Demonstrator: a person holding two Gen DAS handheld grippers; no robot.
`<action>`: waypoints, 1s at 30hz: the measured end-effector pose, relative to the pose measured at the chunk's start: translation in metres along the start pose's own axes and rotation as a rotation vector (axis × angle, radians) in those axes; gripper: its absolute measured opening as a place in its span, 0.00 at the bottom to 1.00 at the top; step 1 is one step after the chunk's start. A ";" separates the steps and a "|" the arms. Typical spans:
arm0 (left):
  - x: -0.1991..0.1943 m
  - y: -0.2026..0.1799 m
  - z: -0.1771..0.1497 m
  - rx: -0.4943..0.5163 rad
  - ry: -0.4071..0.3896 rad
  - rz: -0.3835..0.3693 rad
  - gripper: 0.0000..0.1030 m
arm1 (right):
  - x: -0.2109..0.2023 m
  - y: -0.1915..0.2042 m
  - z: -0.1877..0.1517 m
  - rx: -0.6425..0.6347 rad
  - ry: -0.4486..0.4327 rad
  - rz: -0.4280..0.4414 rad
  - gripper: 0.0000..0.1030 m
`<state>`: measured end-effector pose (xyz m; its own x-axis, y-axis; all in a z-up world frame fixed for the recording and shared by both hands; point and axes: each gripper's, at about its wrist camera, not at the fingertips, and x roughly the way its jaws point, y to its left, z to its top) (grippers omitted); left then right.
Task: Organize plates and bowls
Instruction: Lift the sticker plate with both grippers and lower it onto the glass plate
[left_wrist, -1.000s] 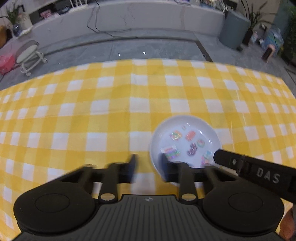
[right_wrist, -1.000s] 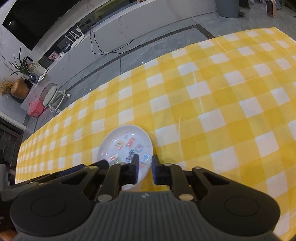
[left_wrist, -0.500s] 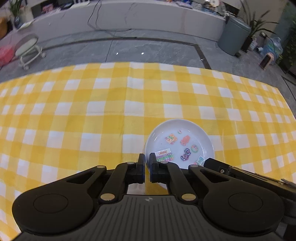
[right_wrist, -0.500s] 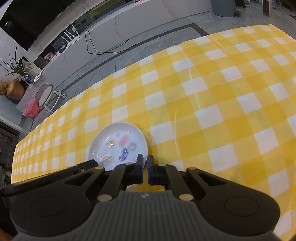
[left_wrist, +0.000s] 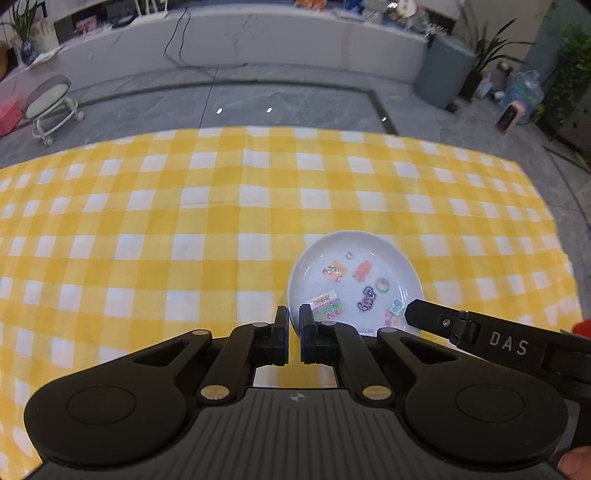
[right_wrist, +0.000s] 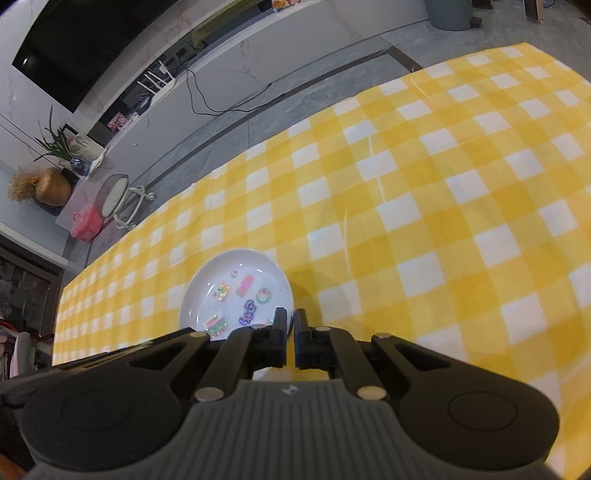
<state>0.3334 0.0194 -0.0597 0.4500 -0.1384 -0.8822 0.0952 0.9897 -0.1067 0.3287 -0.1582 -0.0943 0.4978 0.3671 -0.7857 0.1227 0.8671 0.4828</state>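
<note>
Here's the white plate (left_wrist: 355, 282), sitting flat on the yellow-and-white checked cloth (left_wrist: 184, 221) that covers the desk, its face dotted with small colourful stickers (left_wrist: 327, 306). The left gripper (left_wrist: 293, 326) hovers at the plate's near-left rim, fingers drawn together to a narrow slit with nothing between them, only cloth showing through the gap. From the right, the right gripper (left_wrist: 413, 314) reaches in over the plate's near-right edge; in the left wrist view it is a dark bar lettered DAS. From its own camera, the right gripper (right_wrist: 290, 326) has its fingers pinched close as well, empty, tips just over the plate's (right_wrist: 236, 291) near-right rim. The plate lies toward the near side of the desk, with open checked cloth all around it. Beyond the desk's far edge is grey floor, a small wheeled stool (left_wrist: 51, 101) and a round grey bin (left_wrist: 445, 74).
</note>
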 end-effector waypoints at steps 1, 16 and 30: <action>-0.007 -0.005 -0.004 0.025 -0.012 -0.001 0.05 | -0.009 0.002 -0.003 -0.012 -0.007 -0.007 0.00; -0.106 -0.059 -0.087 0.047 -0.067 0.010 0.05 | -0.145 -0.007 -0.085 -0.034 -0.018 0.047 0.01; -0.111 -0.073 -0.158 -0.007 -0.024 -0.019 0.07 | -0.178 -0.039 -0.153 0.021 -0.038 0.070 0.01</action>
<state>0.1363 -0.0315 -0.0266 0.4696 -0.1582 -0.8686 0.0976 0.9871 -0.1270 0.1040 -0.2057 -0.0318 0.5383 0.4132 -0.7345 0.1042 0.8322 0.5446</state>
